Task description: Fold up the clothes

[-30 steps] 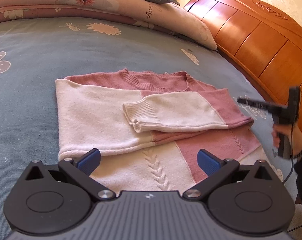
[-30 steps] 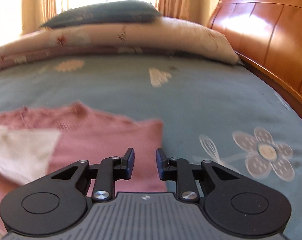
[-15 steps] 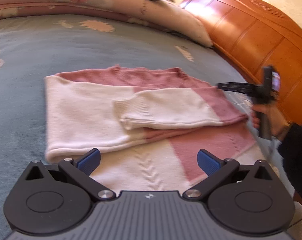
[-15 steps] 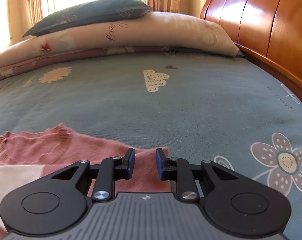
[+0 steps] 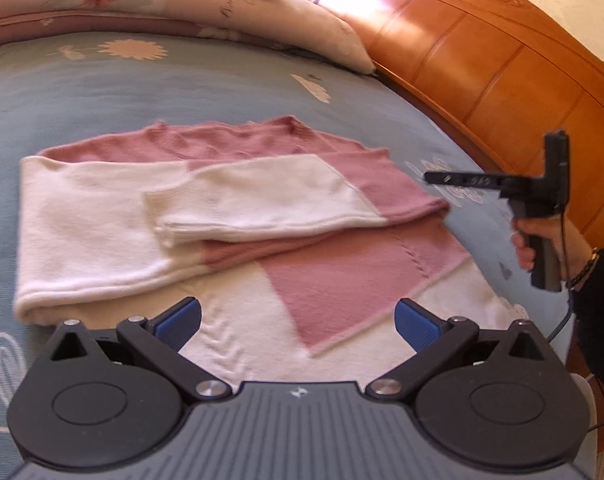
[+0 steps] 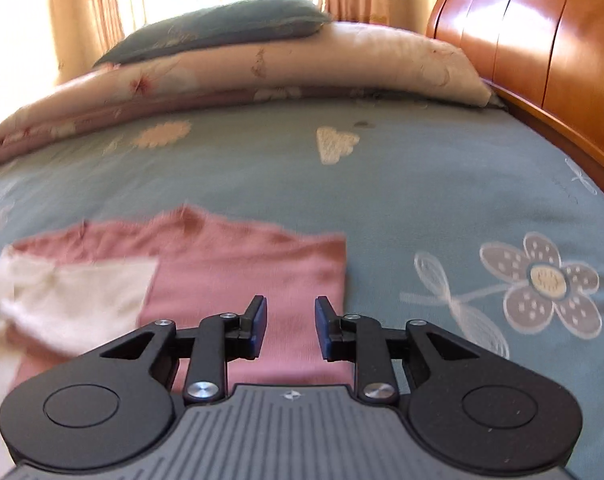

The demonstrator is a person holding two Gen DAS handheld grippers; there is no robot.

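Observation:
A pink and white knit sweater [image 5: 262,208] lies flat on the bed, both sleeves folded across its chest. My left gripper [image 5: 298,316] hovers over the sweater's white lower part, jaws wide open with nothing between them. A hand holds my right gripper [image 5: 430,178] just off the sweater's right edge. In the right wrist view the right gripper [image 6: 291,326] hangs above the pink shoulder of the sweater [image 6: 238,264]. Its jaws are opening, a narrow gap shows, and no cloth is pinched.
The blue-grey flowered bedsheet [image 5: 142,92] spreads around the sweater. A folded quilt and pillows [image 5: 182,4] lie along the far side. The wooden headboard [image 5: 502,72] runs down the right. A dark sleeve [image 5: 598,300] and a cable are at the right edge.
The right gripper has drawn back over the sweater's pink shoulder and its jaws stand slightly wider. The left gripper's view has shifted a little. The sweater lies as before.

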